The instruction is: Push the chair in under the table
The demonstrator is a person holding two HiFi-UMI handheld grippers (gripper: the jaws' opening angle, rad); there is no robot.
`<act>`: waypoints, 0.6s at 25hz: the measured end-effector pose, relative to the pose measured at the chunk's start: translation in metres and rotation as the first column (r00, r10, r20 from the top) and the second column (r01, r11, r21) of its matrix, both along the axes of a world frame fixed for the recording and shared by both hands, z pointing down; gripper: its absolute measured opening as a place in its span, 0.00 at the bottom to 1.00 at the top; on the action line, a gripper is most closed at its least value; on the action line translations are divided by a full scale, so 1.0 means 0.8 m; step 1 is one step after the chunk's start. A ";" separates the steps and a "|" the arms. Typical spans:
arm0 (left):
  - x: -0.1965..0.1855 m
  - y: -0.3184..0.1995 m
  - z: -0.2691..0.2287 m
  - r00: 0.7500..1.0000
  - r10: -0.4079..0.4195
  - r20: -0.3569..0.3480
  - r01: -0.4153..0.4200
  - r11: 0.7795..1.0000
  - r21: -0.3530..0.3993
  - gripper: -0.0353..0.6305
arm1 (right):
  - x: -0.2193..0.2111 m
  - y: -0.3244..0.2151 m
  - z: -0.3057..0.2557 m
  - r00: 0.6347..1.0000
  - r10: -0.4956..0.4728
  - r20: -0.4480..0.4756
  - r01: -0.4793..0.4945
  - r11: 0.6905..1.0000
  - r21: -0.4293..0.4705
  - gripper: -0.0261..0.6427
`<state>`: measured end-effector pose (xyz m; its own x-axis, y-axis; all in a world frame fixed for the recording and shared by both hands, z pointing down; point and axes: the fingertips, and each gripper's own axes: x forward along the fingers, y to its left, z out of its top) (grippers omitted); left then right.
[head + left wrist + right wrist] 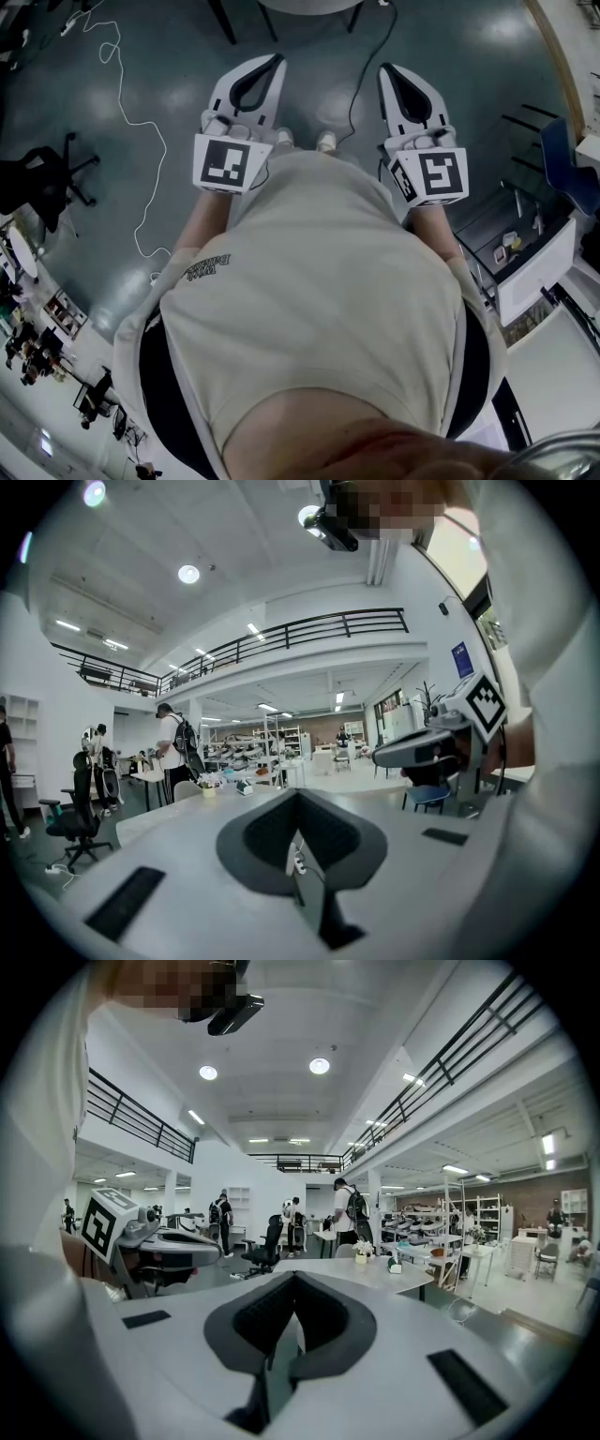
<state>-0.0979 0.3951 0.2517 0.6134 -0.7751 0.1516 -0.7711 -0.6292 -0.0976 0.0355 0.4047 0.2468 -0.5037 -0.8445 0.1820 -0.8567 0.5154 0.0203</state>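
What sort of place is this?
Probably a large open-plan lab or workshop hall: a railed mezzanine runs overhead, shelving racks line the far side, and an office chair stands on the dark floor.

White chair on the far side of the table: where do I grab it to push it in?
On the white chair, probably the backrest's top edge, coming from behind it, the side away from the table. Only that rounded top shows above the tabletop.

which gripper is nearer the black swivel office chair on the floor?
Left. The black swivel office chair stands off to the left gripper's left; the right gripper is held on the person's other side, farther from it.
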 end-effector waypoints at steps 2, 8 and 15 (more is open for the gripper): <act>0.004 0.001 0.000 1.000 -0.003 0.004 0.003 1.000 0.005 0.07 | 0.004 0.001 0.000 1.000 -0.003 0.003 0.003 1.000 0.002 0.05; 0.020 0.001 -0.001 1.000 -0.029 0.011 0.029 1.000 0.009 0.07 | 0.022 0.000 0.001 1.000 -0.023 0.005 0.022 1.000 0.009 0.05; 0.040 0.000 0.001 0.997 -0.071 0.018 0.071 0.997 0.023 0.07 | 0.050 -0.004 0.003 0.999 -0.050 0.008 0.049 0.998 0.025 0.05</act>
<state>-0.0655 0.3951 0.2527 0.5537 -0.8200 0.1451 -0.8116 -0.5704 -0.1260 0.0756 0.4016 0.2495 -0.5464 -0.8227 0.1572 -0.8304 0.5565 0.0263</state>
